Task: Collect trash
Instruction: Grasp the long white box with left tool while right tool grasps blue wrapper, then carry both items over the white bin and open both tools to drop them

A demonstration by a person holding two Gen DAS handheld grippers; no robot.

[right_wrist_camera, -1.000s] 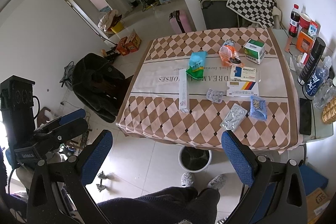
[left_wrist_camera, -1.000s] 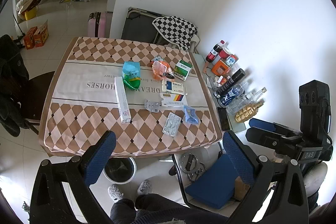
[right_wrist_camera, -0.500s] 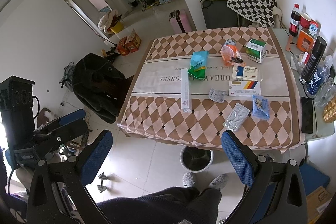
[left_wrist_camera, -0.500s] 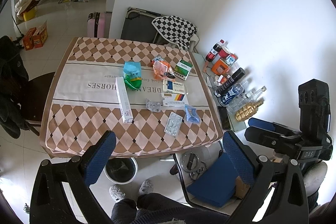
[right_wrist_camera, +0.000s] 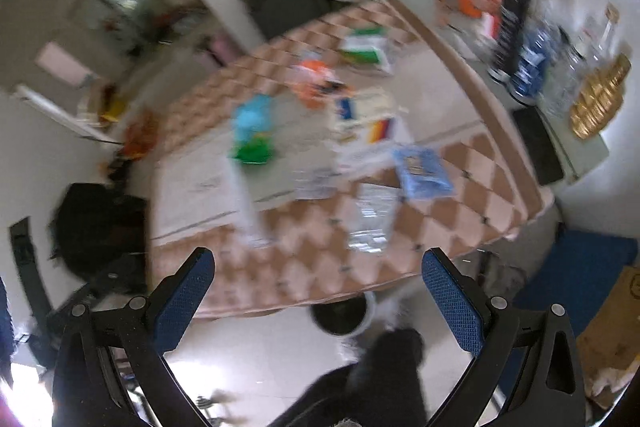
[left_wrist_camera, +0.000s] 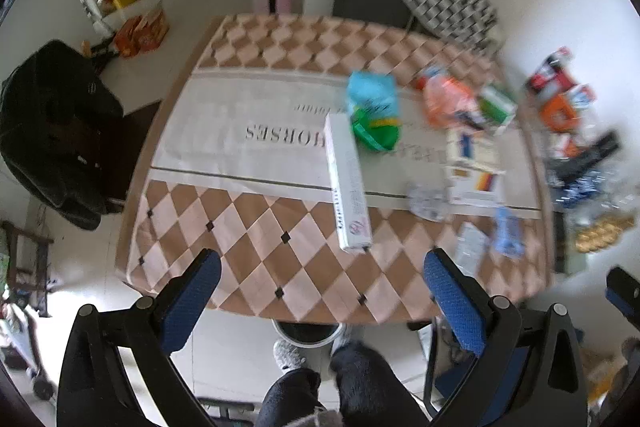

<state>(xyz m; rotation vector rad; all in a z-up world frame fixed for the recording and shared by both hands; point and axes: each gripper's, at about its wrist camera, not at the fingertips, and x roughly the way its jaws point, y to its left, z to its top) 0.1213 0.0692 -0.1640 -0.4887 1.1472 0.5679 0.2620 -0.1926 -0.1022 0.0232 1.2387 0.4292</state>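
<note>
A table (left_wrist_camera: 256, 227) with a brown diamond cloth holds scattered trash: a long white box (left_wrist_camera: 347, 183), a blue and green bag (left_wrist_camera: 374, 111), an orange wrapper (left_wrist_camera: 444, 99), medicine boxes (left_wrist_camera: 474, 167), blister packs (right_wrist_camera: 370, 217) and a blue packet (right_wrist_camera: 424, 167). A small bin (left_wrist_camera: 306, 335) stands on the floor under the near table edge, also in the right wrist view (right_wrist_camera: 344, 319). My left gripper (left_wrist_camera: 320, 303) is open and empty above the near edge. My right gripper (right_wrist_camera: 318, 299) is open and empty, also short of the table.
Bottles, cans and a gold object (right_wrist_camera: 598, 99) stand on a side shelf right of the table. A black chair (left_wrist_camera: 56, 131) stands at the left. A checkered cushion (left_wrist_camera: 448, 7) lies behind the table. The person's legs (left_wrist_camera: 336, 383) are below.
Both grippers have moved quickly forward and closer to the table; the views are blurred. Both stay open and empty.
</note>
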